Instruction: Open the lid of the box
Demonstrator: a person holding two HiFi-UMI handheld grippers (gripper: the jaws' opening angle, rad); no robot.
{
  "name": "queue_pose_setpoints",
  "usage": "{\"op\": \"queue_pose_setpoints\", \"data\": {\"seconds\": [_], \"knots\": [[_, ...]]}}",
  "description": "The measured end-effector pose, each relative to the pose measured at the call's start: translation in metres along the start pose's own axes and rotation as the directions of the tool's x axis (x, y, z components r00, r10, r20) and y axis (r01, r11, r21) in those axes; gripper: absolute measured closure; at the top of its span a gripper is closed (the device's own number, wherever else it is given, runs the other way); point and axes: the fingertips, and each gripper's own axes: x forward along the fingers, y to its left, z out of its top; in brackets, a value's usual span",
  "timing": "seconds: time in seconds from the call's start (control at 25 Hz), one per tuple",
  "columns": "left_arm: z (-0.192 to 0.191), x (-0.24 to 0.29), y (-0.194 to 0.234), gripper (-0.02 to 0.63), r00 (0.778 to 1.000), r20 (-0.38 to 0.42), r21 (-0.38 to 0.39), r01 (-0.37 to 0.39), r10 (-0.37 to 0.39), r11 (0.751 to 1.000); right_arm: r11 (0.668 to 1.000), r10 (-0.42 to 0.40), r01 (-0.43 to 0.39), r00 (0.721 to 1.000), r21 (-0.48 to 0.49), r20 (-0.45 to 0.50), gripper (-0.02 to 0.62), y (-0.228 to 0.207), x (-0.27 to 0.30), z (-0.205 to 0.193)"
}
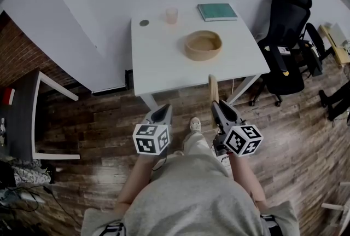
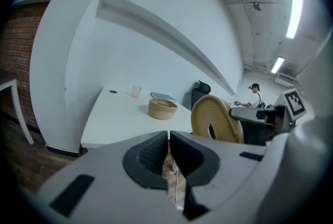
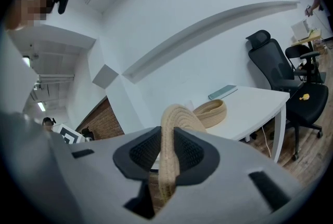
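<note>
Two tongs, one woven box with separate lid, one bench.

1. Right tongs: clenched on the lid, which is off the box and held in the air over the wooden floor, just short of the bench's near edge. The head view gives the lid only as a narrow upright strip. The right gripper view shows its coiled rim pinched between both dark pads. The left gripper view alone shows its broad round face, with a dark spot at the centre.
2. Left tongs: pressed together, nothing between them, as seen in the left gripper view. They are level with the right tongs and well apart from the lid.
3. Box: round, woven, open-topped, near the middle of the white bench. Only the head view looks into it, and it shows the box's own woven floor.
4. Cup: pale, at the far edge of the bench; contents cannot be told.
5. Book: green, at the far right corner.
6. Disc: small, dark, at the far left corner.
7. Office chair: black, right of the bench.
8. Second person: far back, left gripper view only.
</note>
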Motion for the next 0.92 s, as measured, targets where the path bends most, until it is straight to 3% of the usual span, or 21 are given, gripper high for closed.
{"op": "queue_pose_setpoints", "data": {"seconds": [0.92], "knots": [[0.006, 0.009, 0.003, 0.589, 1.000, -0.007, 0.004, 0.004, -0.003, 1.000, 1.000, 0.018, -0.018, 1.000, 0.000, -0.011, 0.518, -0.001, 0.014, 0.000]]}}
